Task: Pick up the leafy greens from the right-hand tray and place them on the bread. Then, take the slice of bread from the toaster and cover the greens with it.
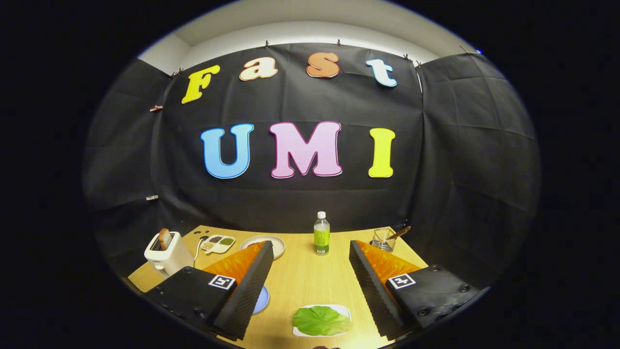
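A green lettuce leaf [320,320] lies on a small white tray [343,309] on the wooden table, low between my two fingers and near the table's front edge. My gripper [310,249] stands open above the table, nothing between its fingers. Beyond the left finger a white toaster [167,253] holds a browned bread slice [164,238] upright in its slot. A round plate [277,243] sits past the left fingertip, partly hidden by it; I cannot tell what is on it.
A clear bottle with a green label [321,234] stands at the table's back middle. A wire basket with a wooden handle [384,238] is at the back right. A divided white dish [218,243] sits beside the toaster. A blue disc [262,299] peeks out under the left finger.
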`<action>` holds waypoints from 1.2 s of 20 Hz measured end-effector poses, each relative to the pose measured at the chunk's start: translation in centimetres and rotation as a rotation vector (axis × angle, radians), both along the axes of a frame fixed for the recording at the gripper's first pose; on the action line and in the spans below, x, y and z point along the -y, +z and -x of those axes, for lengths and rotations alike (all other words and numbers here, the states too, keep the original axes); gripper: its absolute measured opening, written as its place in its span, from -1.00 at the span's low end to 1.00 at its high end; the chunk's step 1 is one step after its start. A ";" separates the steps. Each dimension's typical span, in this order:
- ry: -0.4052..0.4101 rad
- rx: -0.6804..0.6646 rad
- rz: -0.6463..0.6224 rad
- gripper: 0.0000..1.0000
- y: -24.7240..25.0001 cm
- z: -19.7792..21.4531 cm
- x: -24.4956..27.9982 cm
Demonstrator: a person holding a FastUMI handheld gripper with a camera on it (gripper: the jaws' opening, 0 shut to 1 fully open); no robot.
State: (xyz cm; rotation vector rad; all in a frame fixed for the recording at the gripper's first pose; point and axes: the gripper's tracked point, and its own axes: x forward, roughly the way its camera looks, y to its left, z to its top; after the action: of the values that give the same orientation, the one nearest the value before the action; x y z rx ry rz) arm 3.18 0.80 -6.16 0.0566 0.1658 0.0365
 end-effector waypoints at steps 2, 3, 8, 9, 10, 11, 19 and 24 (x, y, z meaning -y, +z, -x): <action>0.011 -0.018 0.006 0.96 -0.8 -0.1 -0.1; 0.015 -0.026 0.011 0.96 -1.2 -0.2 -0.1; 0.054 -0.092 0.037 0.96 -4.5 -0.8 0.0; 0.066 -0.108 0.041 0.96 -5.3 -0.9 -0.1; 0.079 -0.126 0.043 0.96 -6.2 -0.9 -0.2; 0.090 -0.145 0.047 0.96 -7.3 -1.1 -0.2; 0.244 -0.339 0.089 0.97 -17.6 -1.3 -1.2; 0.333 -0.473 0.137 0.97 -24.4 -1.0 -0.7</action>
State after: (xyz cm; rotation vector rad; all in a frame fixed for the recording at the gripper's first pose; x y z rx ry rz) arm 4.17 1.53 -30.60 -0.1014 0.6494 0.3450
